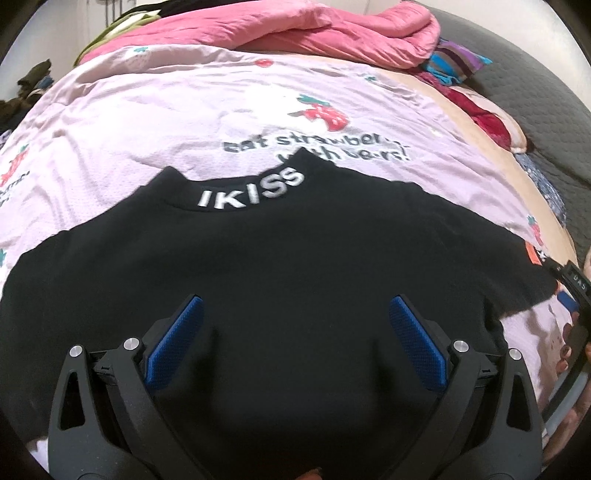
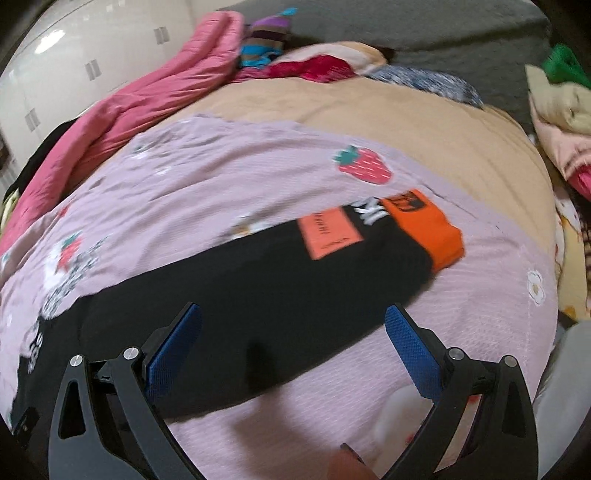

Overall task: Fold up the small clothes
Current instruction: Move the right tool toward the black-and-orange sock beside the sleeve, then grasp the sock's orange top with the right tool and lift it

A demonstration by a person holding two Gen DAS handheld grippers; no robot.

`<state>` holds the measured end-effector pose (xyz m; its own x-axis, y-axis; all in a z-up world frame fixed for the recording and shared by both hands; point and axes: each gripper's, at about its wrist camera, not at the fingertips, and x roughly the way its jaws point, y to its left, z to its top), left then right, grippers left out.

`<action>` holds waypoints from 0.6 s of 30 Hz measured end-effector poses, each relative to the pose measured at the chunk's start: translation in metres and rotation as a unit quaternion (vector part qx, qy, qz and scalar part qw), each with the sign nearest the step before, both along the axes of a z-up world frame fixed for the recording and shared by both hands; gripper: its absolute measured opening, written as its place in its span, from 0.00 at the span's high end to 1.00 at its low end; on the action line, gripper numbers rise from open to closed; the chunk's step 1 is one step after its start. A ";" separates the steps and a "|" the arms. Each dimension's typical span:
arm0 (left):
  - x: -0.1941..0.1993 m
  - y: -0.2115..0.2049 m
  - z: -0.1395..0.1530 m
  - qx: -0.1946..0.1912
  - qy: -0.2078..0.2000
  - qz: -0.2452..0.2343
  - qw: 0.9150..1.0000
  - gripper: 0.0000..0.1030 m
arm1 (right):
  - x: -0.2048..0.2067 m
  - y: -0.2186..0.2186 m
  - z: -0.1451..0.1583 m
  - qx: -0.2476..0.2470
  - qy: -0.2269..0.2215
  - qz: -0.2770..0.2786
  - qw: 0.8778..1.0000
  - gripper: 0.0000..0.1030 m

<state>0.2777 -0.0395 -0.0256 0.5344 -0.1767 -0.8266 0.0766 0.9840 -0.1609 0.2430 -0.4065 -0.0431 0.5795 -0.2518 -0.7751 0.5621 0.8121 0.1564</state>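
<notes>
A black IKISS sweatshirt (image 1: 280, 266) is spread flat on a pink strawberry-print quilt (image 1: 147, 122), so that its orange-cuffed sleeve (image 2: 424, 225) can be folded, while the left gripper (image 1: 295, 314) and right gripper (image 2: 293, 321) are held wide open above it, gripping nothing.

pink quilt (image 2: 207, 206) lies bare beyond the black shirt (image 1: 295, 258) (blankets (image 1: 332, 33) behind).

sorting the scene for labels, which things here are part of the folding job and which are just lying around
Part of the job:
- black sweatshirt, spread flat, orange cuff
- left claw, open above it
- right claw, open over the sleeve
- pink strawberry sheet under it

Just lying about:
- pink quilt
- striped cloth
- red cloth
- green item
</notes>
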 end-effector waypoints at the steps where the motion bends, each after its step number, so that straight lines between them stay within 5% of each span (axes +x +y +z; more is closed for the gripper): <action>1: 0.000 0.001 0.000 0.001 -0.002 0.003 1.000 0.08 | -0.001 -0.008 -0.003 0.008 0.001 -0.010 1.000 0.04; 18: 0.005 0.030 0.010 -0.014 -0.009 0.037 0.999 0.08 | 0.013 -0.091 -0.037 0.124 -0.047 -0.074 0.988 0.04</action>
